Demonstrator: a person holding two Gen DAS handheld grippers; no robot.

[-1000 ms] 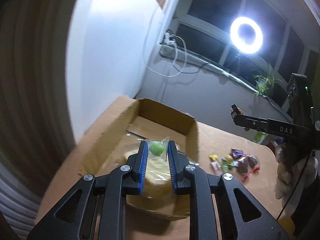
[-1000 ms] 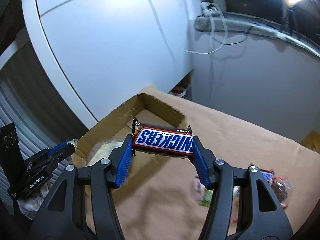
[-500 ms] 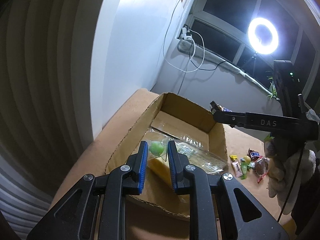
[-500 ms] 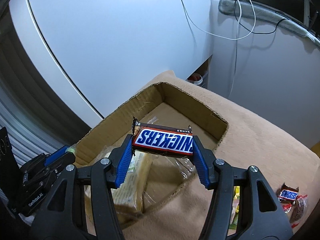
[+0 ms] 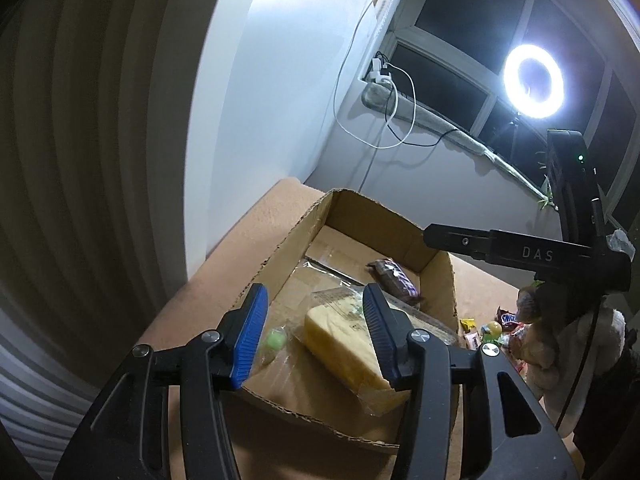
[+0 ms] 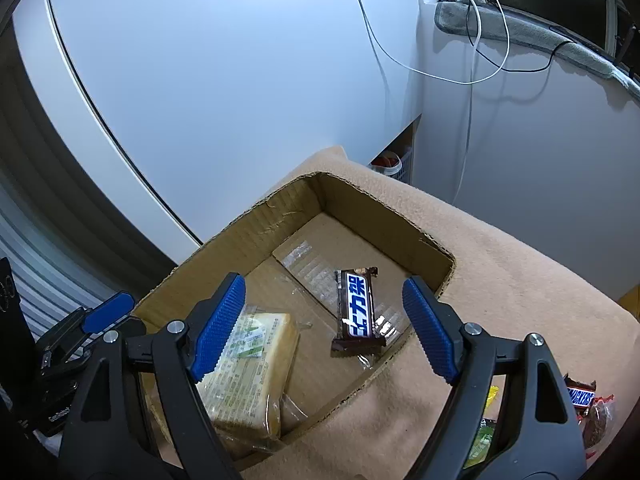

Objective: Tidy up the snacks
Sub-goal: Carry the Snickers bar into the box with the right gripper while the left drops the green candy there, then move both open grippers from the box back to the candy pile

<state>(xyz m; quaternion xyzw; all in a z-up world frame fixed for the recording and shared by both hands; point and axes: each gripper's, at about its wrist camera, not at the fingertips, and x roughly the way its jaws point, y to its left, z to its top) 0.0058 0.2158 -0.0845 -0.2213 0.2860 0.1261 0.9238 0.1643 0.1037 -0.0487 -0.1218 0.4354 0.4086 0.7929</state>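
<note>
An open cardboard box [image 5: 280, 248] [image 6: 280, 208] sits on a tan blanket. Inside lie a wrapped yellow cake slab [image 5: 348, 344] [image 6: 248, 364], a Snickers bar [image 5: 394, 280] [image 6: 357, 310] and a small green candy in clear wrap [image 5: 275, 339]. My left gripper [image 5: 312, 332] is open and empty, just above the box's near end, with the green candy below it. My right gripper [image 6: 324, 324] is open and empty above the box, with the Snickers bar lying below between its fingers. The right gripper's arm shows in the left wrist view [image 5: 500, 248].
A pile of loose wrapped snacks [image 5: 492, 326] [image 6: 580, 404] lies on the blanket [image 6: 500, 280] right of the box. A white cabinet wall [image 6: 240, 80] stands behind the box. A ring light [image 5: 533, 80] and cables [image 6: 480, 40] are by the window.
Both grippers opened. The green candy dropped from the left gripper into the box, and the Snickers bar dropped from the right gripper onto the box floor.
</note>
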